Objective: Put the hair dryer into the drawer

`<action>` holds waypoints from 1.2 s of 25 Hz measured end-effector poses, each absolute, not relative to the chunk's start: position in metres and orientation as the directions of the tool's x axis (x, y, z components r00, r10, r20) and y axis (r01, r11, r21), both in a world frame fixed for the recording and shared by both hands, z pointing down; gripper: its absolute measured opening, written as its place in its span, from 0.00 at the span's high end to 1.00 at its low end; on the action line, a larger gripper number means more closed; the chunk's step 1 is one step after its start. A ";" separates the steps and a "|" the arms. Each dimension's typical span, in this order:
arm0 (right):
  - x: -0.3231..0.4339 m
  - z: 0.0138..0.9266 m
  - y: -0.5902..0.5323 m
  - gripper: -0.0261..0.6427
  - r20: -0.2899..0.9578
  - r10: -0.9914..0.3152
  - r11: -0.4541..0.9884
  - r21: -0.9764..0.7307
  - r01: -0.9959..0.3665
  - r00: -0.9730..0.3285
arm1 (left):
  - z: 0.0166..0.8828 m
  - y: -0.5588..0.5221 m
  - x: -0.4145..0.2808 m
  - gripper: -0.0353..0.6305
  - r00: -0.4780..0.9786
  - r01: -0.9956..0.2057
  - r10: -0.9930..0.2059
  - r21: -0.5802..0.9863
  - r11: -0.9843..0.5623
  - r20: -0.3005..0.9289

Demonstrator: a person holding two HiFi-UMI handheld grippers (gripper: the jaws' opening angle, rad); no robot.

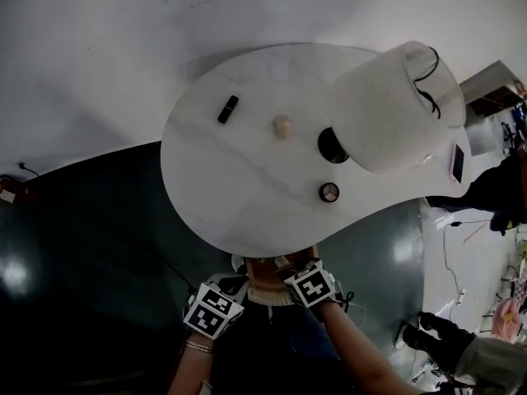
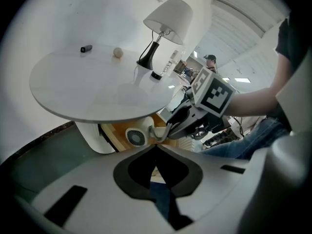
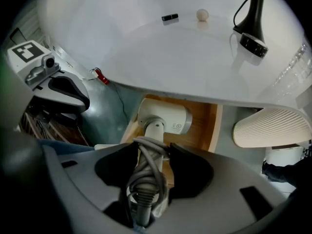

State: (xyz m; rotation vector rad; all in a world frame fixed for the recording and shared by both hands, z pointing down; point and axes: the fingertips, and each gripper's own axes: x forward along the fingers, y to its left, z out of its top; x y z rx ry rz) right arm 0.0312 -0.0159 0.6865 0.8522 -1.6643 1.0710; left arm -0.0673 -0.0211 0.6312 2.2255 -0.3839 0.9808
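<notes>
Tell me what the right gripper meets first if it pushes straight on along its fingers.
The right gripper, shut on the hair dryer, points into the open drawer; the dryer's head probably meets its wooden floor first, though depth is unclear.

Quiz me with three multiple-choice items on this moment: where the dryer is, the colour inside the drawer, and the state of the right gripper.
1. Where is the dryer's head?
A. on the table
B. at the open drawer under the table
C. on the floor

2. What colour is the drawer's inside?
A. black
B. wood tan
C. red

3. The right gripper is:
A. open and empty
B. shut on nothing
C. shut on the dryer's handle

Answers:
1 B: the dryer shows against the drawer, below the table.
2 B: its bottom shows light wood.
3 C: the right gripper clamps the cord-wrapped handle.
</notes>
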 end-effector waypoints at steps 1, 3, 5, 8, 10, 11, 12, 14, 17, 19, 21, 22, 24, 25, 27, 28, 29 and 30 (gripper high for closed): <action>0.030 0.688 -0.018 0.63 0.949 -0.059 0.376 -0.266 -0.888 -0.310 | 0.632 -0.023 -0.068 0.92 0.675 -0.504 -0.004 0.457 -0.732 0.738; 0.028 0.693 -0.021 0.63 0.950 -0.059 0.382 -0.261 -0.886 -0.305 | 0.632 -0.026 -0.067 0.92 0.681 -0.504 -0.012 0.458 -0.732 0.732; 0.027 0.698 -0.022 0.63 0.954 -0.053 0.387 -0.254 -0.886 -0.296 | 0.633 -0.025 -0.068 0.92 0.681 -0.500 -0.003 0.461 -0.733 0.733; 0.024 0.707 -0.023 0.63 0.955 -0.063 0.390 -0.243 -0.888 -0.289 | 0.633 -0.024 -0.068 0.92 0.679 -0.494 0.009 0.465 -0.734 0.734; 0.023 0.711 -0.025 0.63 0.956 -0.073 0.387 -0.235 -0.891 -0.284 | 0.634 -0.025 -0.069 0.92 0.681 -0.492 0.006 0.465 -0.736 0.732; 0.023 0.713 -0.025 0.63 0.957 -0.074 0.385 -0.232 -0.893 -0.280 | 0.634 -0.025 -0.069 0.92 0.683 -0.492 0.003 0.463 -0.737 0.730; 0.023 0.714 -0.025 0.63 0.959 -0.072 0.382 -0.229 -0.896 -0.276 | 0.634 -0.026 -0.069 0.92 0.684 -0.491 0.001 0.462 -0.738 0.729; 0.021 0.717 -0.021 0.63 0.960 -0.053 0.363 -0.238 -0.901 -0.275 | 0.635 -0.024 -0.072 0.92 0.681 -0.491 0.008 0.464 -0.738 0.733; 0.016 0.720 -0.011 0.63 0.956 -0.005 0.326 -0.277 -0.904 -0.295 | 0.638 -0.020 -0.074 0.92 0.678 -0.490 0.017 0.469 -0.735 0.735; 0.013 0.723 -0.010 0.63 0.953 0.008 0.323 -0.291 -0.901 -0.304 | 0.641 -0.019 -0.075 0.92 0.680 -0.490 0.015 0.469 -0.735 0.733; 0.015 0.726 -0.014 0.63 0.957 0.004 0.343 -0.273 -0.899 -0.290 | 0.643 -0.019 -0.074 0.92 0.683 -0.491 0.009 0.469 -0.734 0.730; 0.018 0.728 -0.017 0.63 0.963 -0.001 0.361 -0.253 -0.898 -0.271 | 0.644 -0.018 -0.075 0.92 0.680 -0.493 0.014 0.472 -0.730 0.733; 0.020 0.731 -0.018 0.63 0.970 0.012 0.384 -0.228 -0.895 -0.242 | 0.644 -0.016 -0.077 0.92 0.675 -0.493 0.029 0.480 -0.725 0.737; 0.019 0.732 -0.018 0.63 0.972 0.020 0.389 -0.223 -0.894 -0.233 | 0.644 -0.014 -0.078 0.92 0.674 -0.490 0.036 0.483 -0.726 0.738; 0.017 0.733 -0.016 0.63 0.974 0.030 0.394 -0.218 -0.893 -0.224 | 0.644 -0.014 -0.079 0.92 0.673 -0.483 0.039 0.478 -0.733 0.739; 0.016 0.734 -0.015 0.63 0.975 0.036 0.396 -0.217 -0.892 -0.221 | 0.644 -0.014 -0.080 0.92 0.671 -0.481 0.039 0.474 -0.738 0.740; 0.016 0.735 -0.015 0.63 0.975 0.040 0.397 -0.215 -0.892 -0.217 | 0.644 -0.015 -0.081 0.92 0.669 -0.480 0.039 0.471 -0.740 0.743; 0.016 0.735 -0.015 0.63 0.976 0.044 0.400 -0.212 -0.892 -0.213 | 0.644 -0.015 -0.082 0.92 0.667 -0.481 0.039 0.470 -0.740 0.744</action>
